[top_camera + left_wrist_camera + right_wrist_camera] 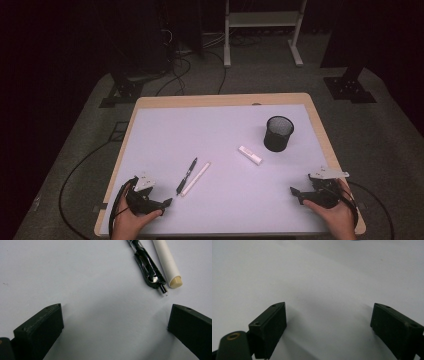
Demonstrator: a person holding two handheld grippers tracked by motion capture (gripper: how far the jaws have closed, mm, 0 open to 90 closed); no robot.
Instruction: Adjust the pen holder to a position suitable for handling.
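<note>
High view: one table (150,101) with a wooden rim and one pale mat (210,135) over most of its top. On the mat, counted: one black pen (186,176), one white stick (196,178), one white eraser (250,155), one black mesh cup (278,133). Pen and stick lie side by side at the near left, both slanted the same way, the stick on the right of the pen, very close to it; whether they touch I cannot tell. The eraser lies right of centre, near the cup and apart from it. The cup stands upright at the far right of the mat. Two grippers, one in each hand: left gripper (167,202) at the near left corner, pointing toward the pen, near it and apart; right gripper (293,191) at the near right edge, pointing inward over bare mat, well apart from all four things. Each carries one grey plate and trails one cable. Left gripper view: two black jaws spread wide, nothing between them, bare mat below; one pen tip (163,290) and one stick end (175,281) lie ahead, toward the right jaw, untouched. Right gripper view: two black jaws likewise spread wide, holding nothing, with plain mat (324,277) between and beyond them. Beyond the table, on the dark floor: one white frame (262,30) and loose cables (180,70).
</note>
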